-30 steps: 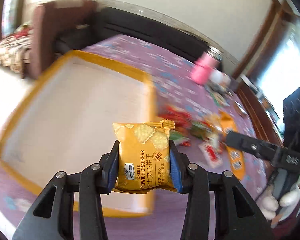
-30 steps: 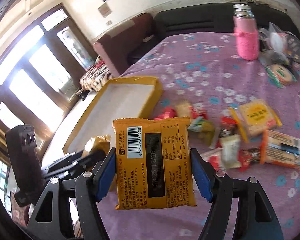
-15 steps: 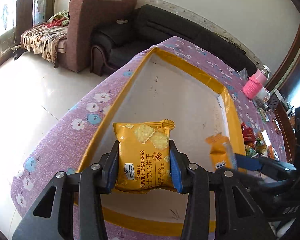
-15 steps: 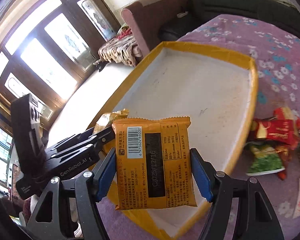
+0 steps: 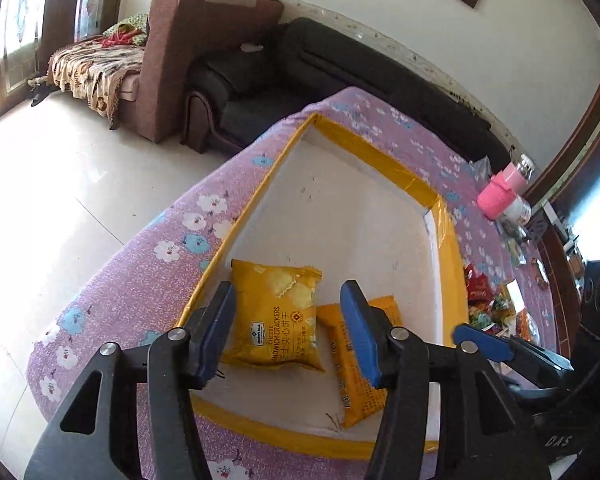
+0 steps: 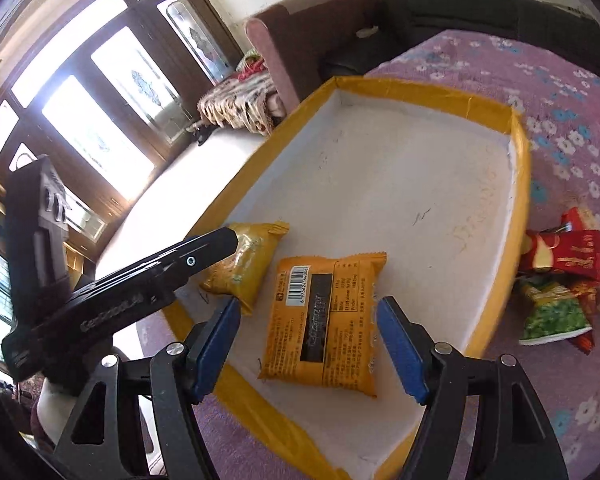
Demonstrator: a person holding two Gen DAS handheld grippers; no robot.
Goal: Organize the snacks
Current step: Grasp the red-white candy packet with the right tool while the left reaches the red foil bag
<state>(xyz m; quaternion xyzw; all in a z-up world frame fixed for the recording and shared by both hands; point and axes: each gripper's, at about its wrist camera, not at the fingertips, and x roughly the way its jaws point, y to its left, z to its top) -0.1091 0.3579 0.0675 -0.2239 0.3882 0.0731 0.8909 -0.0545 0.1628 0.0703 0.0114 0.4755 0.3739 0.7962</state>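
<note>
The left gripper (image 5: 288, 332) has its blue-padded fingers spread, holding nothing, above the near left corner of the yellow-rimmed white tray (image 5: 446, 216). Between those fingers lies a cheese sandwich cracker pack (image 5: 278, 320), face up on the tray floor close to the left rim. Just to its right a second yellow cracker pack (image 5: 360, 376) lies in the same tray, edge against or slightly under the first; whether they overlap is unclear. In the right wrist view this second pack (image 6: 324, 320) shows its barcode side up, and the right gripper (image 6: 304, 344) hangs over it with fingers wide apart, gripping nothing, while the first pack (image 6: 242, 260) sits to the left, partly behind a finger of the left gripper. The tray (image 6: 520, 184) rests on a table with a purple flowered cloth (image 6: 560, 92). Right of the tray, loose snacks lie on the cloth: a red packet (image 6: 564, 254) and a green packet (image 6: 552, 314). A pink bottle (image 5: 502, 196) stands farther along the table.
</note>
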